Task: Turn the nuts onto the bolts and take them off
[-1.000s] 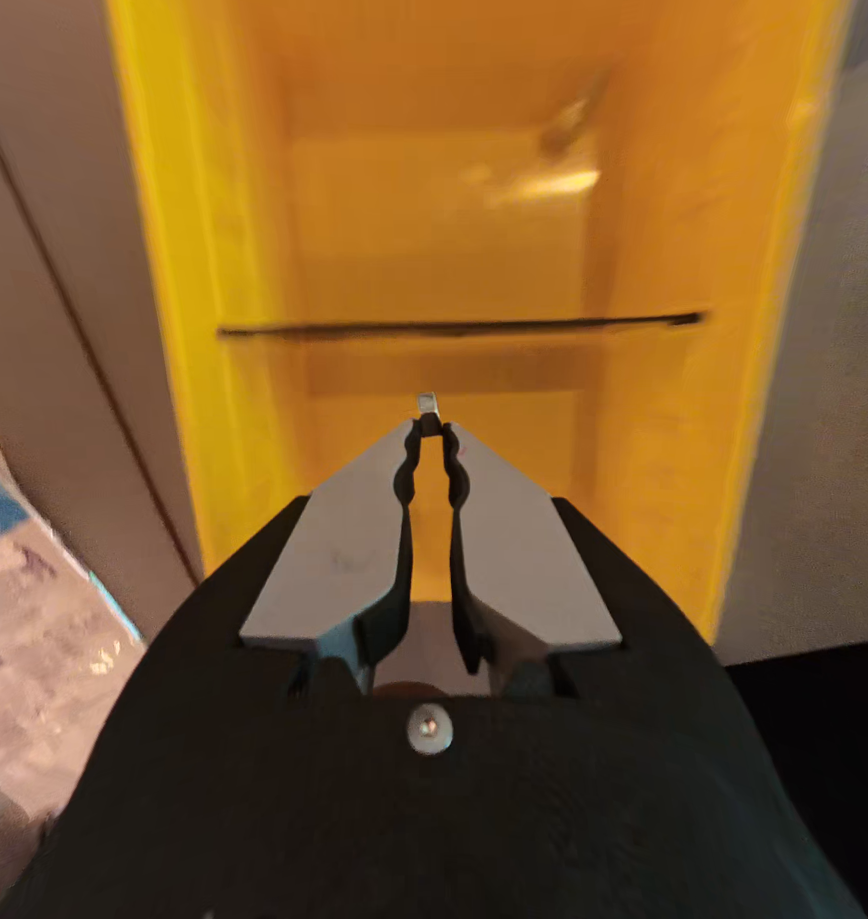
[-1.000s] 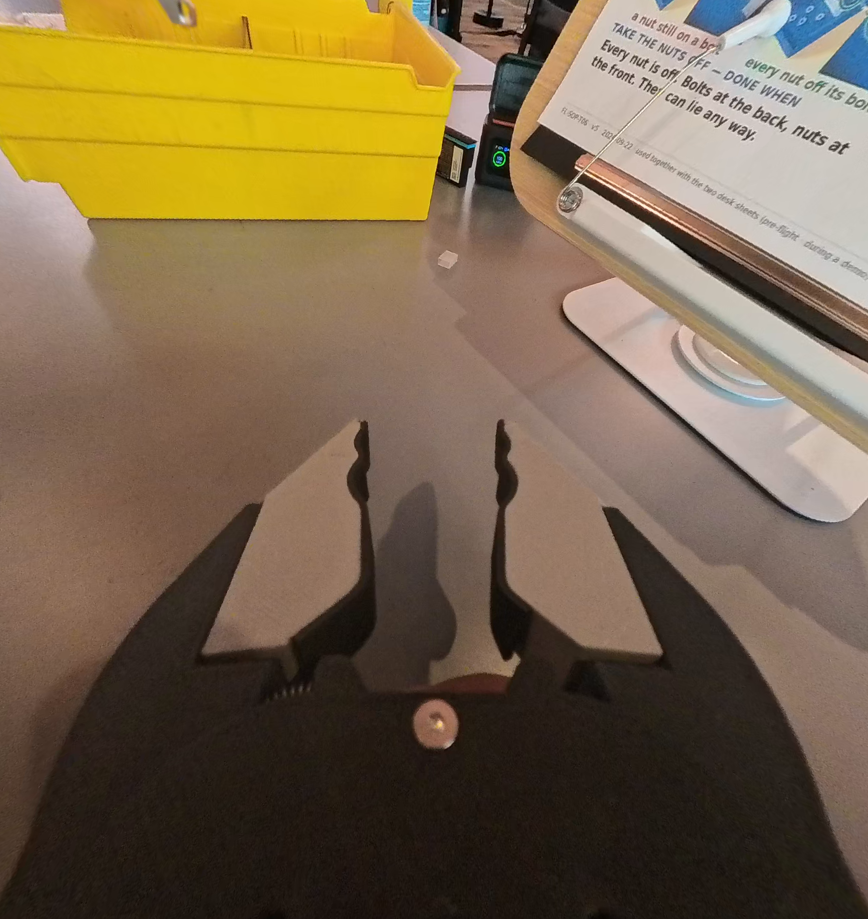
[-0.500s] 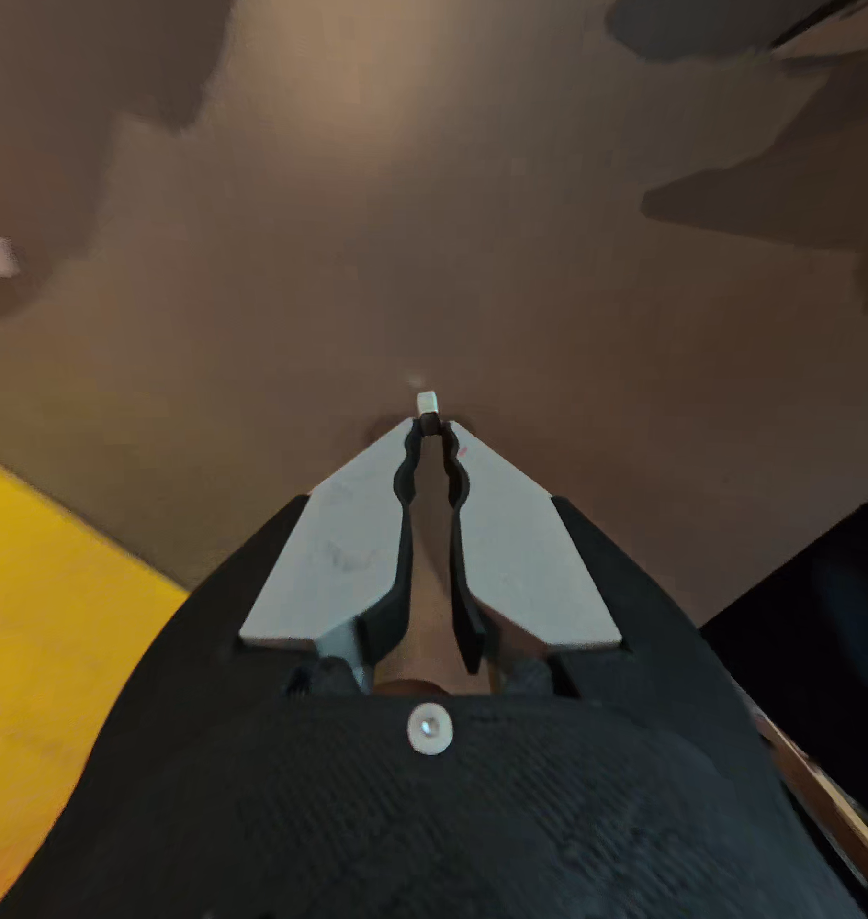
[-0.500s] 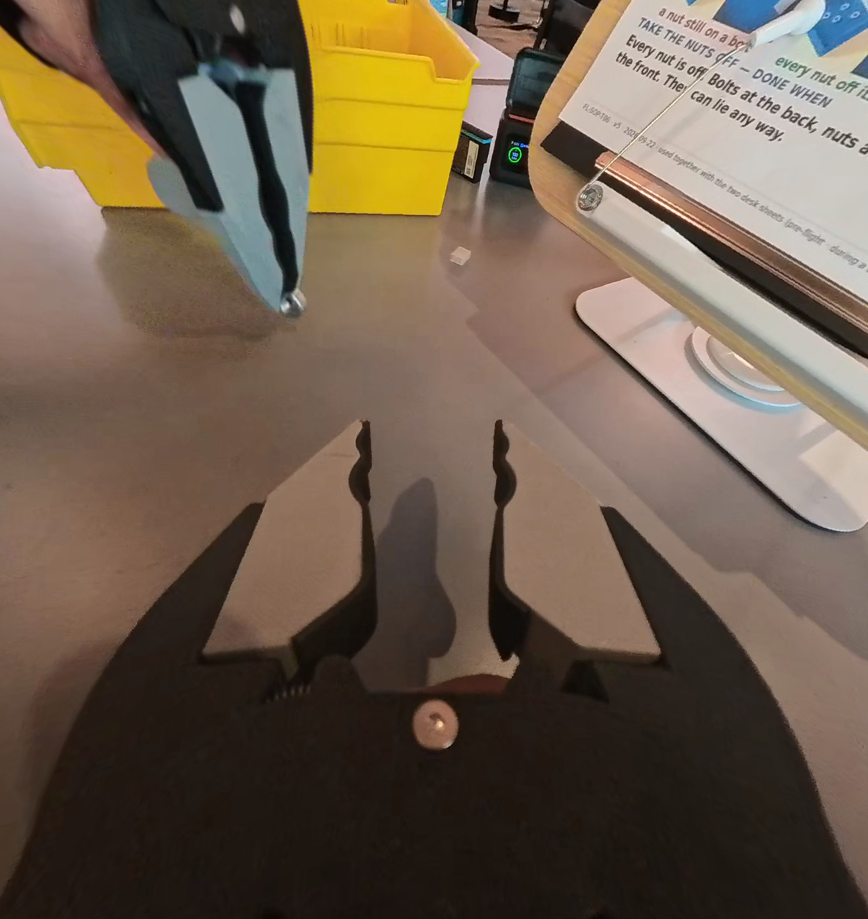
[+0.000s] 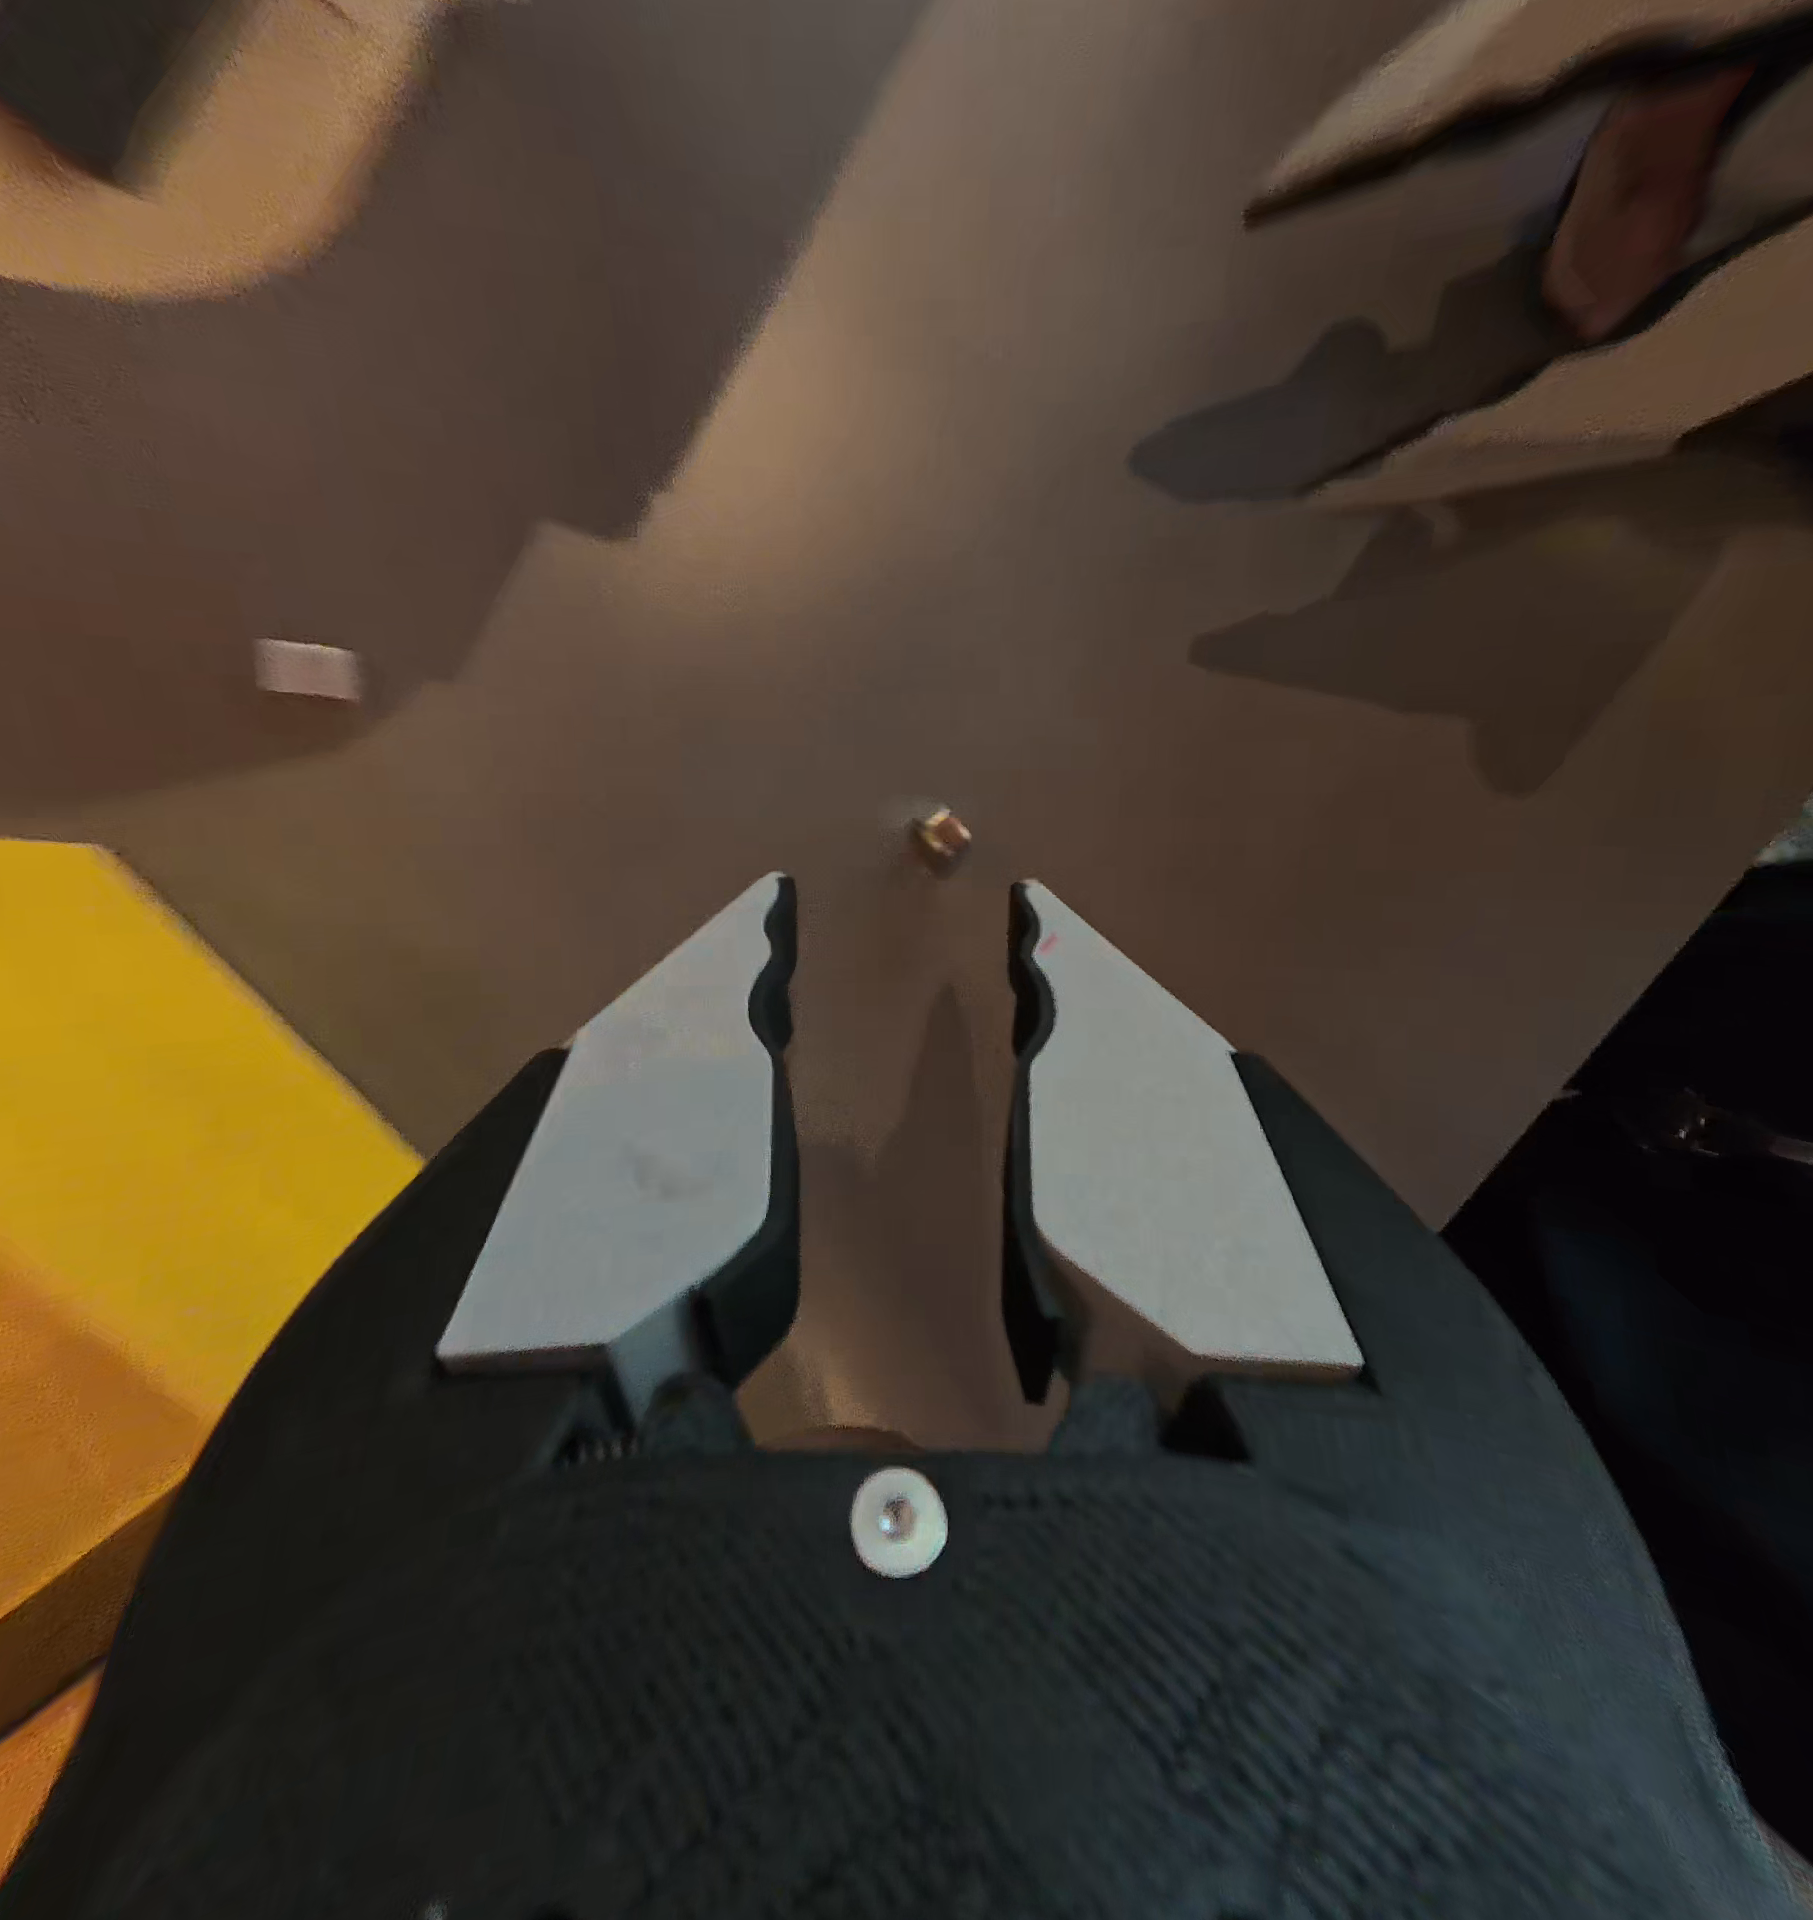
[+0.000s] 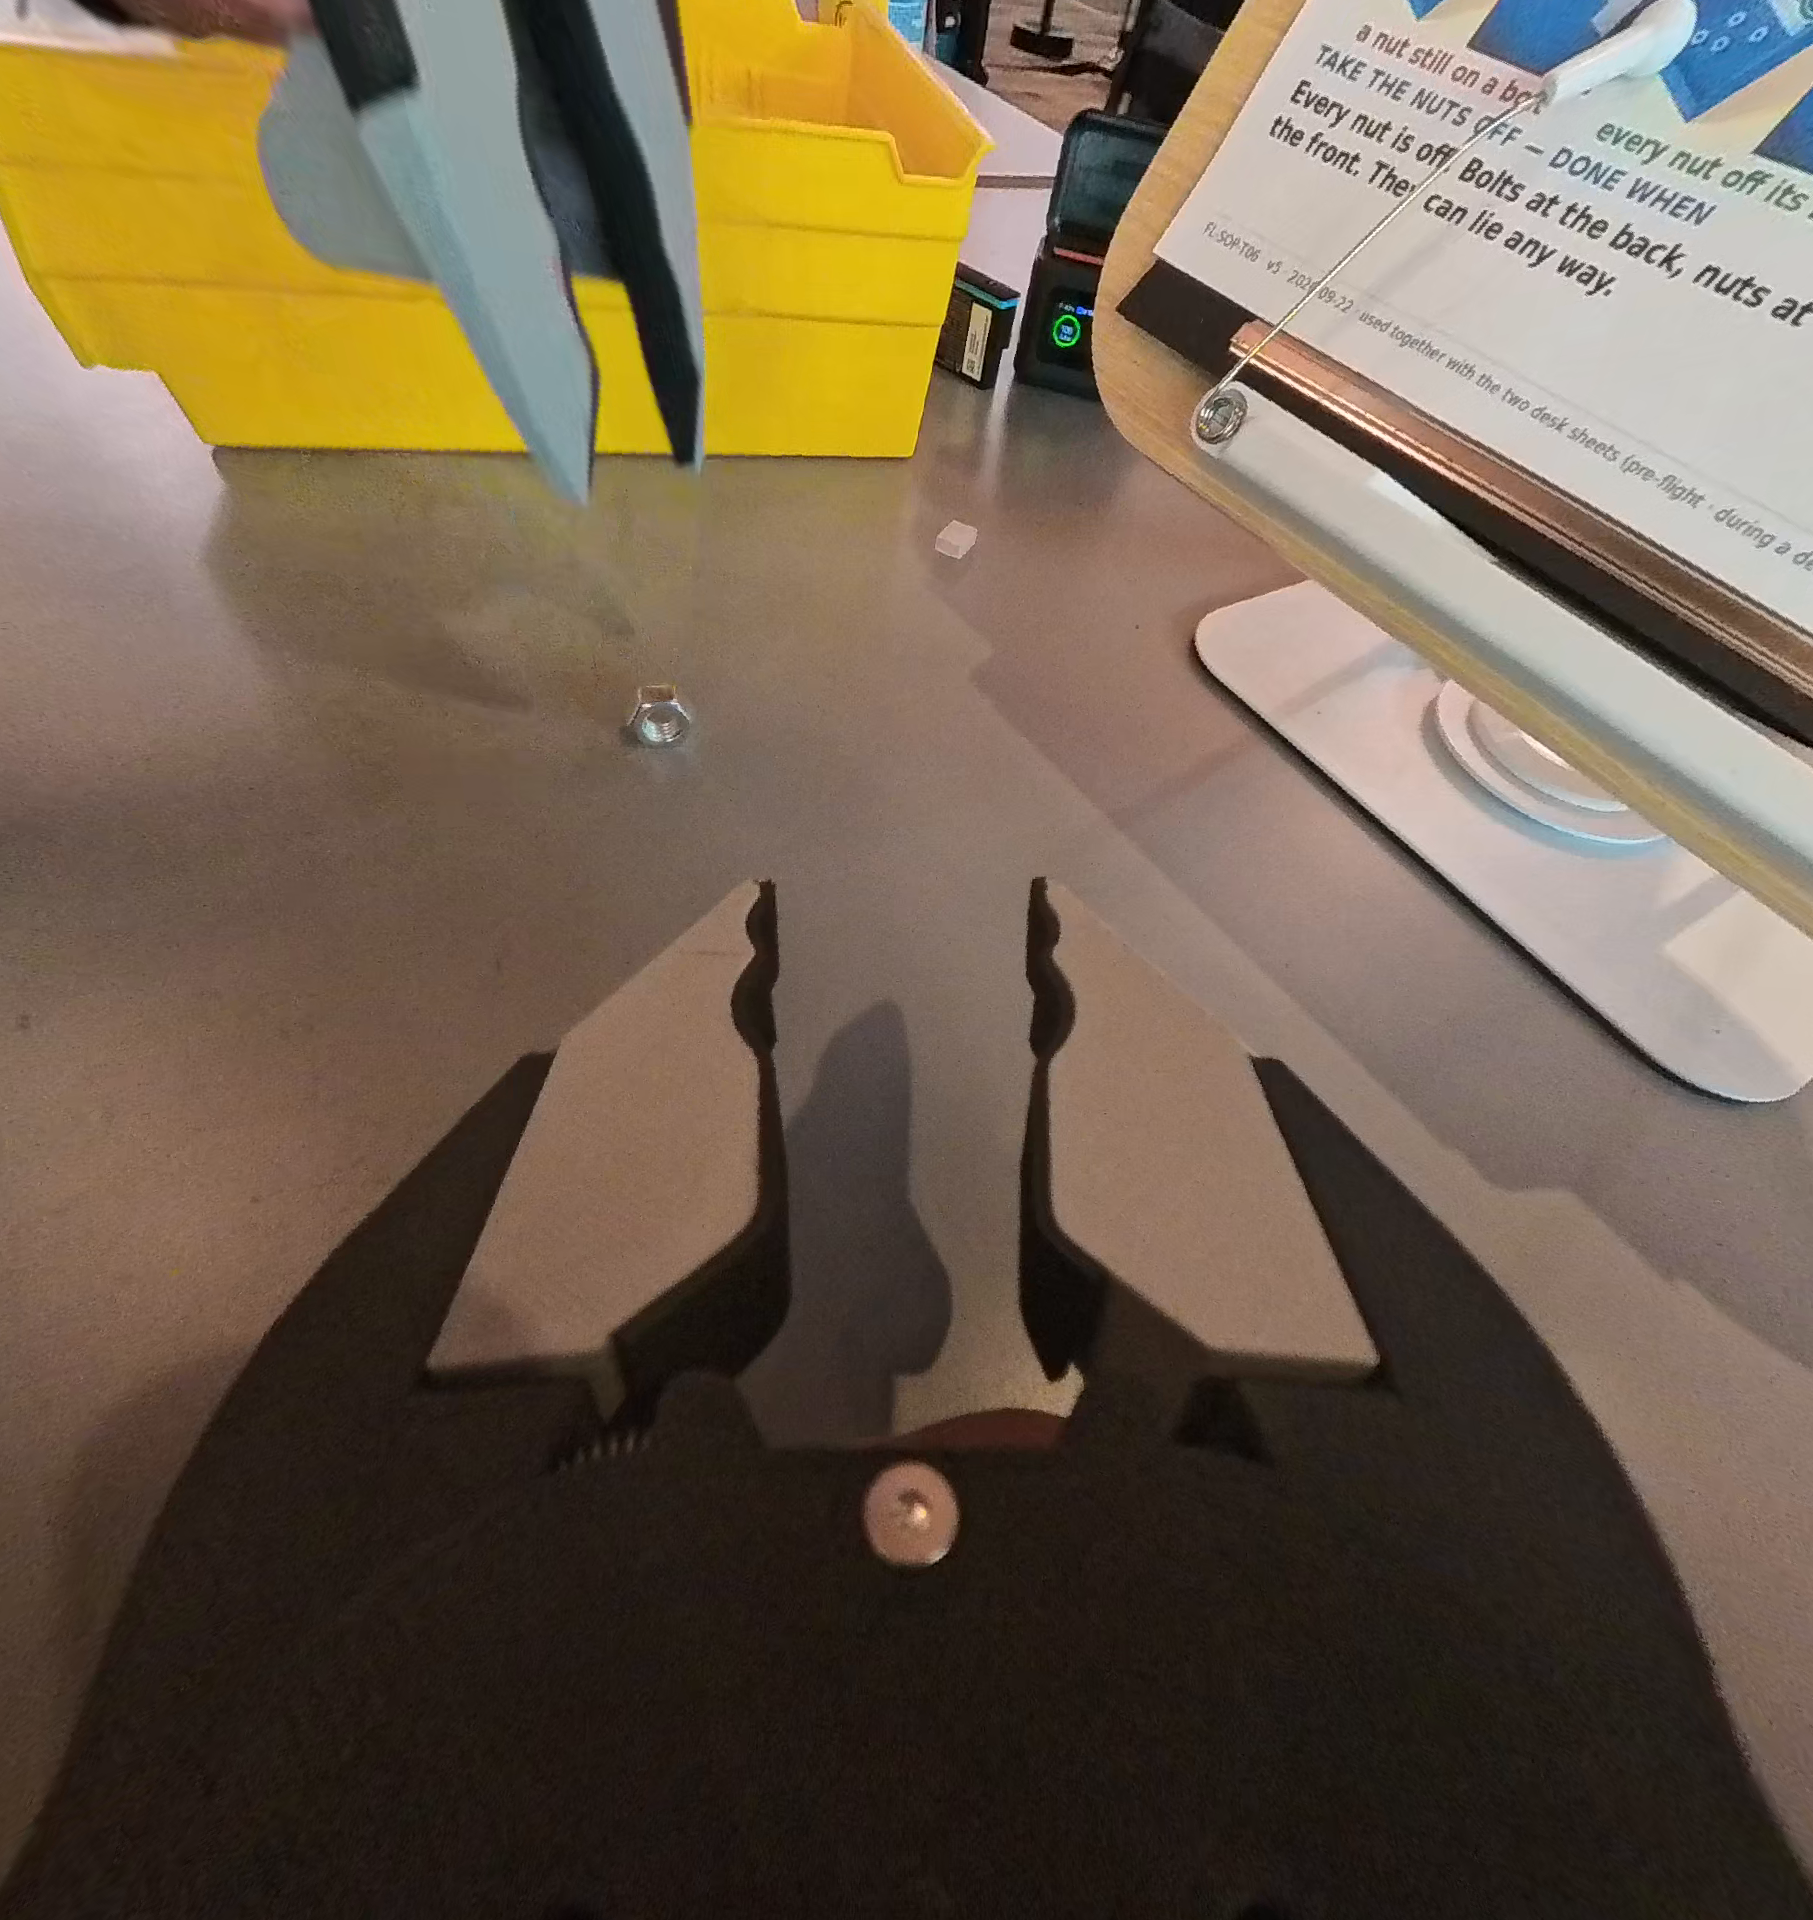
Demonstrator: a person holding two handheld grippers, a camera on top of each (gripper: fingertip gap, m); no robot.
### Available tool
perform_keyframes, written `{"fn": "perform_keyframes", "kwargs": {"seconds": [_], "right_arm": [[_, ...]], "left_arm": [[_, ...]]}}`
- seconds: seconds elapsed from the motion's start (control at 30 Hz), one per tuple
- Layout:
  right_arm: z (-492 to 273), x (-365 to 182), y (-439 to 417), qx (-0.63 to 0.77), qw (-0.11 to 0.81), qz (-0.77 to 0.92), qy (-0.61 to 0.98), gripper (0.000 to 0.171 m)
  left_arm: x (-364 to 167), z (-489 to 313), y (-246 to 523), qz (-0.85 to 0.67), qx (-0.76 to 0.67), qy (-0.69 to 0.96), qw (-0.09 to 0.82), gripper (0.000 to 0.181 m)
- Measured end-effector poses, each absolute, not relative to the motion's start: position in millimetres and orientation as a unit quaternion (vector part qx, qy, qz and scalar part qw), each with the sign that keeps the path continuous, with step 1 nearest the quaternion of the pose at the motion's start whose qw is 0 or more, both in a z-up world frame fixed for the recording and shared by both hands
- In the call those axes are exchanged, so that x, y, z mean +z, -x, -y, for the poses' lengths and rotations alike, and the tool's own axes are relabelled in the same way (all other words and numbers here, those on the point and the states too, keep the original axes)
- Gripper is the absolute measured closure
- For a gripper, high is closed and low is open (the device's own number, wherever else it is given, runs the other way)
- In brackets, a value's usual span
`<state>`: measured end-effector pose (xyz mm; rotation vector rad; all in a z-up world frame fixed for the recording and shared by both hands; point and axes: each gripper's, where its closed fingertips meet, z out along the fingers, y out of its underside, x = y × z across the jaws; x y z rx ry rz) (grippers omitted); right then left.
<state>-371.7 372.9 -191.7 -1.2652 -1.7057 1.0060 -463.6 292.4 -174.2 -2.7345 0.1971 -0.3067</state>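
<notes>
Yellow bin (image 6: 808, 260) stands at the far left of the grey table (image 6: 258, 831), with its near wall facing the right wrist camera; in the left wrist view a corner of it fills the lower left (image 5: 102, 1039). Above the table just in front of the bin hangs the left gripper (image 6: 637, 473), tips pointing down, its two grey fingers (image 6: 486, 260) spread with a clear gap and nothing between them. Below those tips, apart from them, a small silver hex nut (image 6: 659, 719) lies flat on the bare table; the left wrist view shows the same nut (image 5: 940, 834) just beyond the parted fingertips, though blurred. Nearer the camera, the right gripper (image 6: 897, 888) sits low over the table, likewise spread wide and empty, well short of the nut. A tiny pale block (image 6: 955, 539) rests farther right, near the bin's corner. Behind it stands a small black device with a green-lit screen (image 6: 1068, 312). At the far right a printed sheet is clipped on a tilted wooden board (image 6: 1151, 260) with a white stand base (image 6: 1504, 883).
</notes>
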Motion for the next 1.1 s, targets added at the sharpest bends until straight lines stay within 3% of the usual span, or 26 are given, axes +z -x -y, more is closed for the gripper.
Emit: {"fn": "perform_keyframes", "kwargs": {"seconds": [0.13,0.23,0.3,0.33,0.4,0.47,0.53,0.63,0.7,0.87,1.0,1.1], "right_arm": [[-375.7,-190.5,371.1,0.4,0.385,0.661,0.504,0.126],[-379.7,-187.8,369.9,0.404,0.392,0.649,0.512,0.126],[-382.0,-186.0,368.4,0.406,0.397,0.642,0.515,0.126],[-383.1,-185.3,367.4,0.407,0.399,0.638,0.518,0.126],[-384.7,-183.5,365.1,0.412,0.401,0.631,0.521,0.126],[-388.9,-180.7,362.5,0.418,0.406,0.616,0.53,0.126],[-394.9,-175.3,360.2,0.428,0.417,0.595,0.537,0.126],[-403.1,-165.5,355.5,0.441,0.441,0.569,0.537,0.127],[-412.9,-158.3,352.1,0.425,0.478,0.552,0.534,0.127],[-417.8,-161.6,351.1,0.382,0.502,0.558,0.54,0.124],[-417.3,-171.1,354.3,0.336,0.507,0.578,0.543,0.123],[-418.9,-173.4,354.9,0.317,0.513,0.582,0.545,0.123]], "left_arm": [[-125.9,-285.9,532.4,-0.013,-0.067,0.968,0.242,0.146],[-140.0,-260.9,582.8,0.035,-0.061,0.98,0.185,0.13],[-153.4,-247.4,602.1,0.019,-0.061,0.985,0.16,0.134],[-155.2,-246.0,607.6,0.002,-0.066,0.984,0.166,0.121],[-154.2,-242.4,607.9,-0.043,-0.102,0.979,0.171,0.119],[-153.3,-240.5,619.4,-0.076,-0.098,0.978,0.165,0.104],[-148.7,-245.4,637.9,-0.103,-0.071,0.977,0.172,0.121],[-138.6,-254.6,654.6,-0.133,-0.056,0.971,0.192,0.123],[-135.6,-248.9,650.2,-0.159,-0.077,0.967,0.182,0.134],[-145.7,-248.9,659.7,-0.205,-0.043,0.968,0.141,0.129],[-183.0,-255.9,660.5,-0.204,-0.034,0.975,0.084,0.129],[-207.3,-265.7,659.8,-0.232,-0.014,0.969,0.083,0.136]]}}
